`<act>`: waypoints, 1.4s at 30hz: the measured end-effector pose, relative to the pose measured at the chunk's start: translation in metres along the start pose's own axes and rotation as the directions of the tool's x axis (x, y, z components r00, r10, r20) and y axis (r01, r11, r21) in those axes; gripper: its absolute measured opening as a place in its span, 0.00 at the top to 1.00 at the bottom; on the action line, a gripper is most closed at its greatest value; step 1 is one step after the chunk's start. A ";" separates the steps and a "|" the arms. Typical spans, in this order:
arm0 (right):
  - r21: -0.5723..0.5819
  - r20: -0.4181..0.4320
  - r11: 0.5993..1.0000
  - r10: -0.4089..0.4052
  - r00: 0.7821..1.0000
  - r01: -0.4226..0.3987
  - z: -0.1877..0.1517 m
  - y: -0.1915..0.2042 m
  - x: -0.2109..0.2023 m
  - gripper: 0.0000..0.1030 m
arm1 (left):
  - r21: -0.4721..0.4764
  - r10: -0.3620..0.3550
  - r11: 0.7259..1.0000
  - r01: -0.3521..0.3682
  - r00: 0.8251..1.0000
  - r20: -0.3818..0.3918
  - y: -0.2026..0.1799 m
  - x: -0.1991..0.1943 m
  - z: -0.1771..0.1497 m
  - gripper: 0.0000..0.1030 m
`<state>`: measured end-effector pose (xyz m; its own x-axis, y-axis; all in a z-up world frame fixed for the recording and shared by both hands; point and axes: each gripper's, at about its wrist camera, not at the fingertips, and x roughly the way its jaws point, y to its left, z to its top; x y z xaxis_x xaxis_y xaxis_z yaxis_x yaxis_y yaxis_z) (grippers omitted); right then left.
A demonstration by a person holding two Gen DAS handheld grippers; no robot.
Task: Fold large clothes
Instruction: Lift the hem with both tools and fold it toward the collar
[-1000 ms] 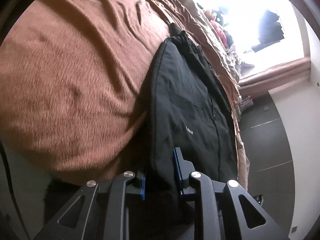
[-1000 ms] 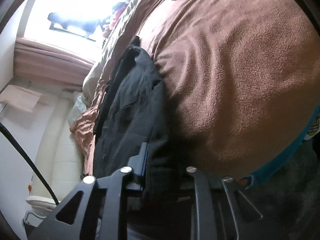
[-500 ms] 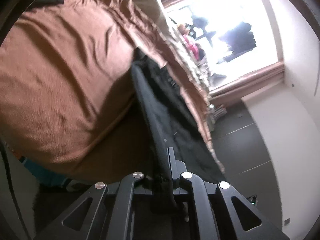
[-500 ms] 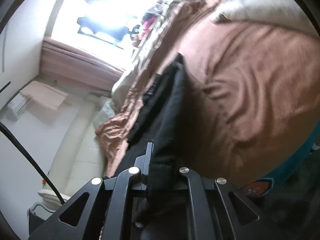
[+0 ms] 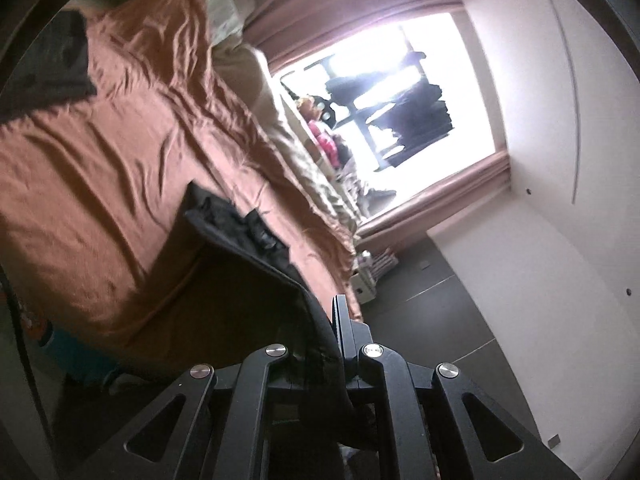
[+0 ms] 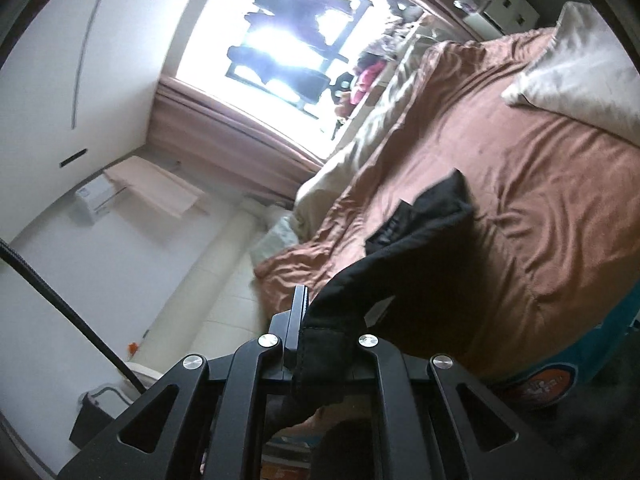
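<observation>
A black jacket (image 5: 256, 264) hangs lifted above the brown bedspread (image 5: 100, 168). My left gripper (image 5: 326, 332) is shut on one edge of it. My right gripper (image 6: 316, 332) is shut on the other edge of the jacket (image 6: 404, 256). The cloth stretches away from both grippers with its far end still near the bed (image 6: 540, 200). The jaws press tight on dark fabric in both views.
A second dark garment (image 5: 52, 60) lies at the bed's far corner. A cream pillow (image 6: 580, 64) sits on the bed. A bright window (image 5: 392, 92) with pink curtains is behind the bed. Dark floor (image 5: 440, 312) lies beside it. A white bin (image 6: 504, 12) stands near the window.
Both grippers have risen and pulled back with the jacket, lifting it off the bedspread. The jacket lay flat a second ago and now hangs in the air.
</observation>
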<state>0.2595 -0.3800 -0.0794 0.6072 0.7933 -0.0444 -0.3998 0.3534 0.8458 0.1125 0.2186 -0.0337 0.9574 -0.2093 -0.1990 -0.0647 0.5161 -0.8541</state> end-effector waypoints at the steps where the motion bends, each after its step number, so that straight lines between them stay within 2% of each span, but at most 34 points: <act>1: -0.015 0.008 1.000 0.001 1.000 -0.001 -0.001 0.007 -0.007 0.94 | 0.006 -0.010 1.000 0.010 1.000 0.011 -0.005 -0.007 0.001 0.92; 10: -0.058 0.018 0.996 0.065 0.998 -0.064 -0.018 0.018 -0.013 0.94 | 0.041 -0.042 0.998 0.040 0.997 0.059 -0.035 -0.047 0.007 0.92; 13: -0.072 0.028 0.996 0.062 0.998 -0.060 -0.016 0.015 0.000 0.94 | 0.053 -0.028 0.998 0.025 0.998 0.055 -0.038 -0.047 0.010 0.92; 17: -0.069 0.019 0.997 0.042 0.999 -0.040 -0.009 0.005 0.020 0.94 | 0.036 -0.011 0.999 0.009 0.999 0.043 -0.024 -0.035 0.015 0.92; 24: -0.061 0.007 0.998 -0.019 1.000 0.020 0.015 0.004 0.055 0.94 | 0.032 0.005 0.999 -0.006 1.000 0.019 -0.011 0.011 0.043 0.92; 30: -0.036 0.027 0.999 -0.018 0.999 0.019 0.054 0.001 0.090 0.94 | 0.099 0.032 0.995 -0.032 0.999 0.006 -0.028 0.065 0.088 0.91; 36: -0.018 0.031 0.998 -0.054 0.998 0.055 0.088 -0.009 0.149 0.94 | 0.135 0.094 0.987 -0.089 0.995 -0.032 -0.024 0.127 0.126 0.91; 42: 0.026 0.022 0.994 -0.106 0.994 0.106 0.110 -0.025 0.207 0.94 | 0.132 0.151 0.981 -0.141 0.986 -0.069 0.002 0.188 0.154 0.91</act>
<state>0.4704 -0.2789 -0.0515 0.6609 0.7404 -0.1226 -0.3153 0.4222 0.8499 0.3362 0.3084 0.0012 0.9152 -0.1857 -0.3578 -0.1608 0.6456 -0.7465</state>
